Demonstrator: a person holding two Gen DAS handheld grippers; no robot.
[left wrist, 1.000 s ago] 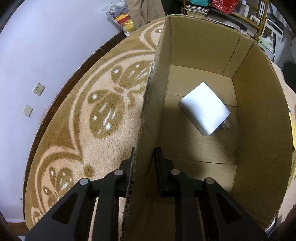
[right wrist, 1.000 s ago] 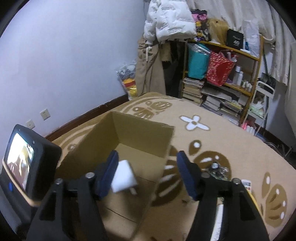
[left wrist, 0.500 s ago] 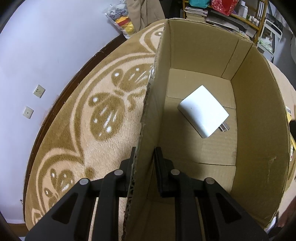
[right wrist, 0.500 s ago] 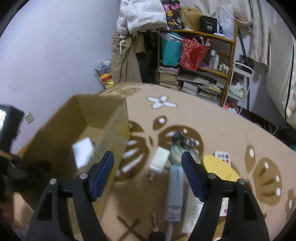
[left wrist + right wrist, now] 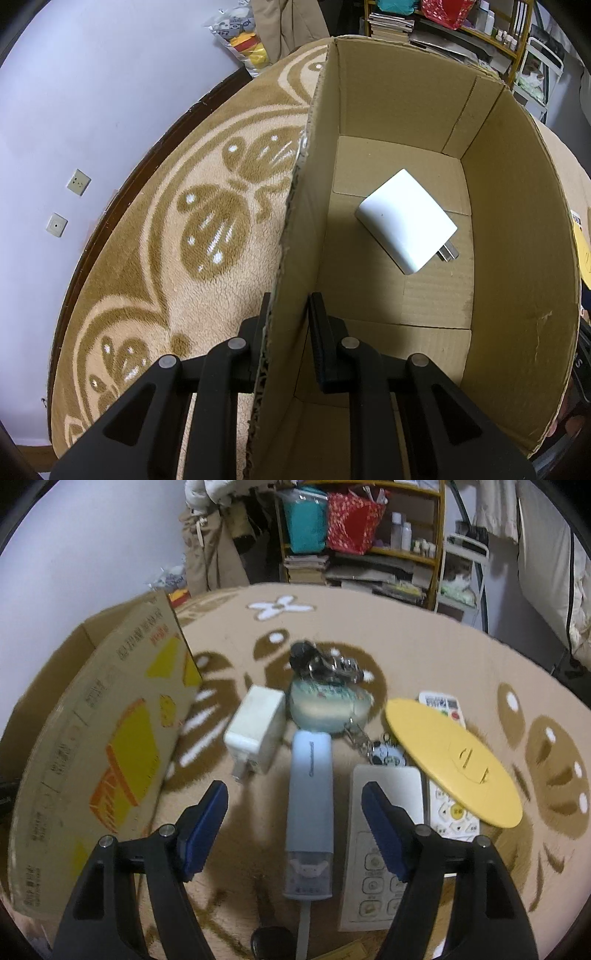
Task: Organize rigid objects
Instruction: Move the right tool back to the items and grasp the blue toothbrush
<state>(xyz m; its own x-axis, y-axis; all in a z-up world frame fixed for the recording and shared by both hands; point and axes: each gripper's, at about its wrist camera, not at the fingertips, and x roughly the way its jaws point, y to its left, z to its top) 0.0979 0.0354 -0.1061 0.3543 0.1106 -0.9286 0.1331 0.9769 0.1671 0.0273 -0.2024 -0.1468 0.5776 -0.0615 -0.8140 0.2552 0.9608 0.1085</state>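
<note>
Left gripper point(image 5: 287, 314): clamped on cardboard box point(image 5: 517, 258) wall.
White charger point(image 5: 406, 221): flat inside box, prongs pointing near-right.
Right gripper point(image 5: 293, 805): jaws spread above pale-blue oblong device point(image 5: 310, 805), lengthwise near-far on rug point(image 5: 424, 635).

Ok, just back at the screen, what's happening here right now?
The left claw is clamped on the near wall of the cardboard box, holding it steady. One white charger already lies on the box floor. The right claw is open and empty, hovering over the items left on the rug: a second white charger, a pale blue stick-shaped device, remotes, keys and a yellow disc. The blue device lies between its fingers, likely next.
</note>
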